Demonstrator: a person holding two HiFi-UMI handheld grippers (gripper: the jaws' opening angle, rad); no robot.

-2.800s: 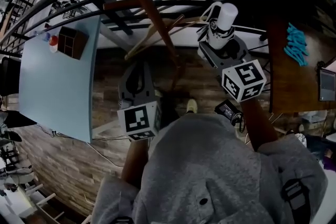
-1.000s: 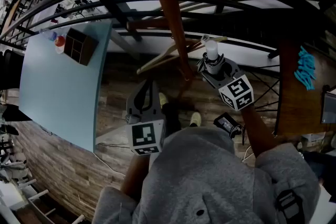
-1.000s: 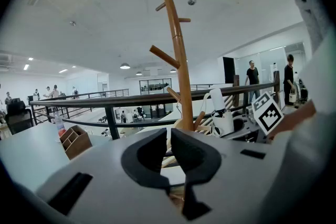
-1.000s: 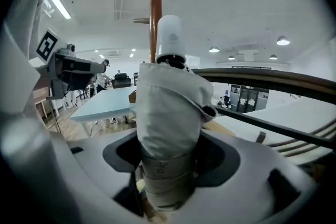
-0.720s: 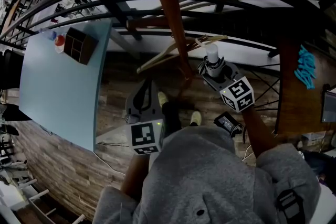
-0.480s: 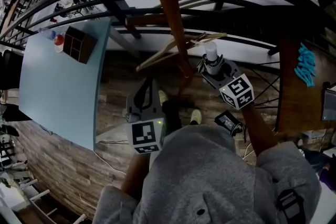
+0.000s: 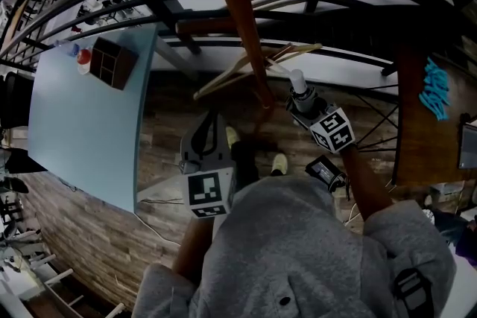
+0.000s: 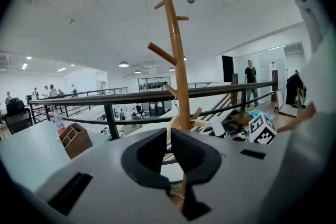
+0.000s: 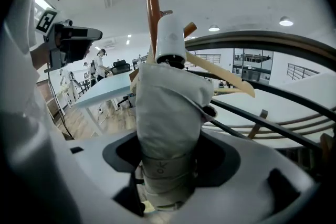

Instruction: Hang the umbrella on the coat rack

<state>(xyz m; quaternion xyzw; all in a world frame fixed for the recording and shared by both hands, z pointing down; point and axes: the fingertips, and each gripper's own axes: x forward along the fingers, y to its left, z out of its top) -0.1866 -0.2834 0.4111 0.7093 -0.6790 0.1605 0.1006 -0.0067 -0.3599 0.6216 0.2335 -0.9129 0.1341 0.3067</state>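
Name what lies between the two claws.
In the head view, the person's shoes on the wood floor lie between the left claw and the right claw, which grips the umbrella.

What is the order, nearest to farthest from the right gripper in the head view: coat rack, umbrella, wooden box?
1. Umbrella, held in the right gripper.
2. Coat rack, just to its left.
3. Wooden box, far left on the blue table.

Umbrella (image 9: 168,107) of matt pale cloth, coat rack (image 8: 176,60) of smooth wood, railing (image 8: 131,98) of dark metal.
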